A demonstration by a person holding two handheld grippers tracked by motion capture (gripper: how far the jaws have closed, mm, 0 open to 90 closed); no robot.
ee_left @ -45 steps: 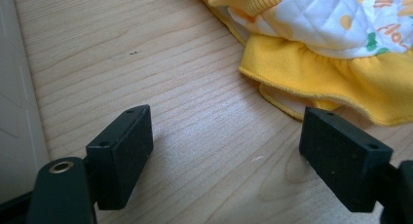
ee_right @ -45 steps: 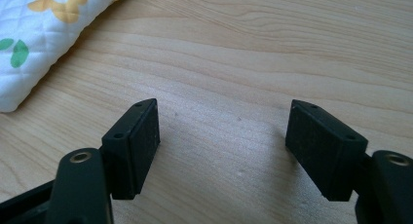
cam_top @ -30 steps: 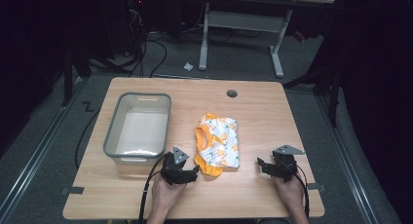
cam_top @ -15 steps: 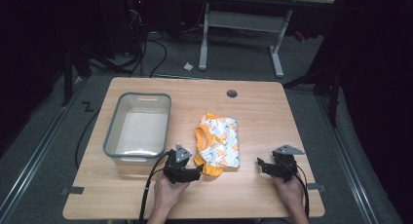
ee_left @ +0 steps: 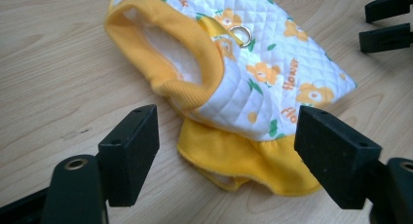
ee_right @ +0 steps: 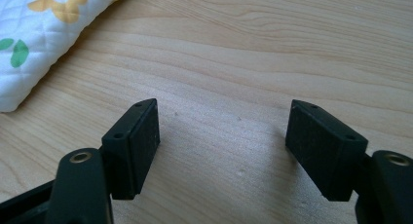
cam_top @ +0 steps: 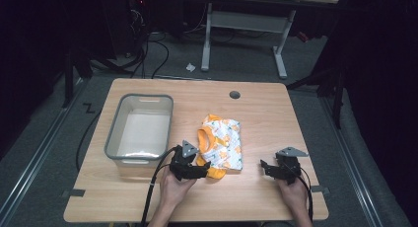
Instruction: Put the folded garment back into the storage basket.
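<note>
A small quilted white garment [cam_top: 224, 145] with orange flowers and yellow trim lies folded on the wooden table [cam_top: 266, 113]. In the left gripper view the garment [ee_left: 253, 63] shows its yellow neck opening, a metal ring and a yellow frill. My left gripper [cam_top: 204, 167] hovers at its near left corner, open. The frill lies between the wide jaws [ee_left: 226, 156], which have just been opening slightly and do not press on it. My right gripper [cam_top: 263, 167] stands open over bare wood [ee_right: 221, 141], to the right of the garment [ee_right: 44, 19].
A grey plastic bin [cam_top: 114, 138] sits at the table's left, just beyond my left hand. A round cable hole [cam_top: 234, 94] lies near the far edge. The right gripper's jaws [ee_left: 387, 22] show at the left gripper view's top right.
My left gripper has risen a little and edged toward the garment's near corner. The right gripper and the garment have kept still.
</note>
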